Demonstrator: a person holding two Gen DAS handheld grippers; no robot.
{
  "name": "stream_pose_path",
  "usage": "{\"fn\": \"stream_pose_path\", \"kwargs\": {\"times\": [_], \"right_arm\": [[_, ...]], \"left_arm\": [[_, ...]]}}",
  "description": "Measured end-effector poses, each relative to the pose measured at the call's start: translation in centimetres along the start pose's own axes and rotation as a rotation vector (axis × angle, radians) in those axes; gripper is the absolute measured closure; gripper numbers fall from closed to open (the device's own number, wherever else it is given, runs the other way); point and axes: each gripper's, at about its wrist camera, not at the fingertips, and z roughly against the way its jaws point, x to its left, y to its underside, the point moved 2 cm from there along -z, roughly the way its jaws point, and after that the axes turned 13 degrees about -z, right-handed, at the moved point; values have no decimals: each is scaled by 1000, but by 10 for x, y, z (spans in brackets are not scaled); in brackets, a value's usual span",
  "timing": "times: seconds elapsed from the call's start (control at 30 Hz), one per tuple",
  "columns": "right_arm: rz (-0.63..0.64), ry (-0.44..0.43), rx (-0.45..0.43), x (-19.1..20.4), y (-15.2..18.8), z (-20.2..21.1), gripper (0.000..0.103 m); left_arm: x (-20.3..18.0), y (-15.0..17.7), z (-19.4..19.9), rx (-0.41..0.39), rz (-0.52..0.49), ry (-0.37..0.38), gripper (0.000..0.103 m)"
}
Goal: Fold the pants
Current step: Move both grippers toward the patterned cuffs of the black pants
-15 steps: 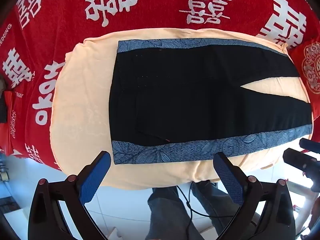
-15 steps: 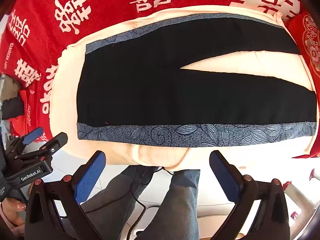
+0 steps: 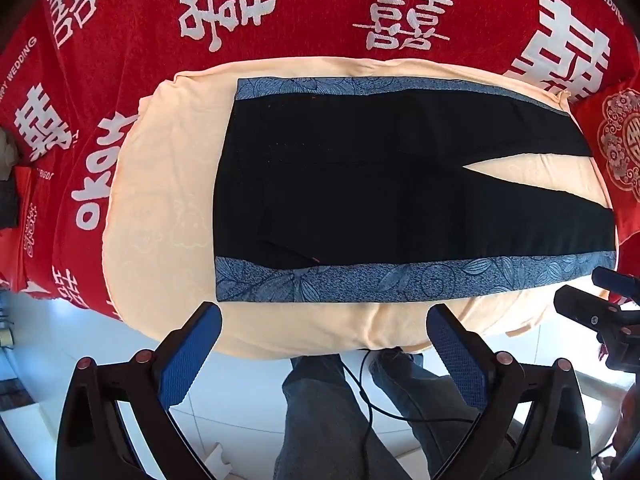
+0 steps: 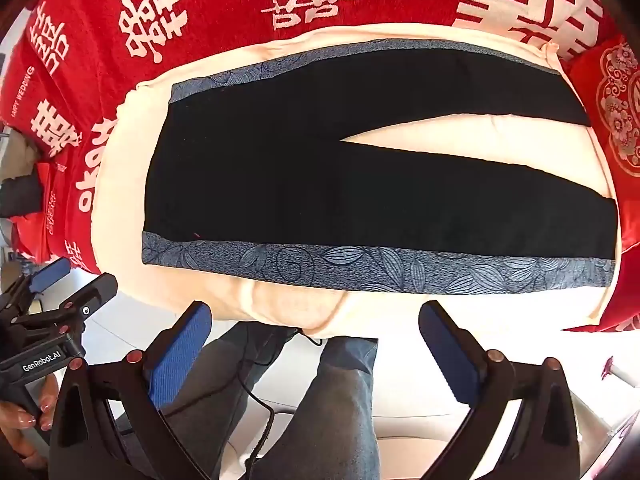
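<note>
I hold my left gripper (image 3: pixel 322 326) above the near edge of the bed, its blue pads spread wide with nothing between them. The pants (image 3: pixel 384 188) lie flat ahead of it on a peach blanket (image 3: pixel 168 184) — black, with a blue leaf-patterned stripe along each outer side, the waistband toward the left and the two legs running off to the right with a narrow wedge of blanket showing between them. The near stripe lies just beyond my left fingertips, not touching them.

My right gripper (image 4: pixel 316 318) is likewise spread and empty, held off the near edge of the blanket — the near stripe of the pants lies just past its pads, apart from them. Under the blanket is a red bedspread (image 3: pixel 140 40) with white characters. Below both tools I see my legs in jeans (image 4: pixel 344 396).
</note>
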Motion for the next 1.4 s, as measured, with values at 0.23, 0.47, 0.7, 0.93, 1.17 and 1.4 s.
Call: {"fn": "stream_pose_path", "kwargs": {"times": [0.23, 0.47, 0.7, 0.93, 1.17, 1.4], "right_arm": [[58, 15, -24, -6, 4, 11, 0], [76, 28, -30, -5, 9, 12, 0], [67, 72, -57, 3, 8, 5, 0], [49, 128, -51, 10, 10, -20, 0], [46, 151, -38, 14, 10, -54, 0], [27, 166, -27, 7, 3, -92, 0]], "left_arm": [[-17, 10, 11, -20, 38, -27, 0], [-18, 19, 15, -23, 54, -46, 0], [-7, 20, 9, -39, 54, -34, 0], [9, 22, -13, -42, 37, -15, 0], [25, 29, -44, -20, 35, 8, 0], [31, 27, -87, -4, 24, 32, 0]]}}
